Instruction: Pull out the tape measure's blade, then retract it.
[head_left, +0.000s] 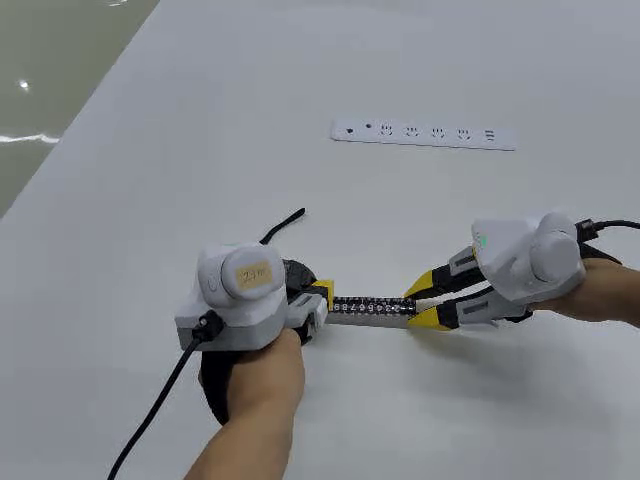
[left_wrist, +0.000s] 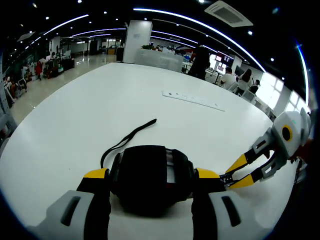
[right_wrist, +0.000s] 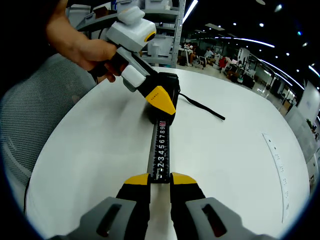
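Observation:
A black tape measure case (left_wrist: 150, 178) sits on the white table, clamped between the yellow-tipped jaws of my left gripper (left_wrist: 151, 176). In the head view the case (head_left: 297, 275) peeks out past the left gripper (head_left: 312, 300). Its black blade (head_left: 368, 309) with white numbers runs a short way right to my right gripper (head_left: 422, 303), which is shut on the blade's end. In the right gripper view the blade (right_wrist: 160, 154) stretches from my right gripper (right_wrist: 160, 179) up to the case (right_wrist: 167, 85). A black wrist strap (head_left: 283, 225) trails from the case.
A white power strip (head_left: 423, 133) lies farther back on the white table (head_left: 200, 130). The table's left edge runs diagonally at the upper left, with a glossy floor beyond. A black cable (head_left: 160, 405) hangs from the left gripper.

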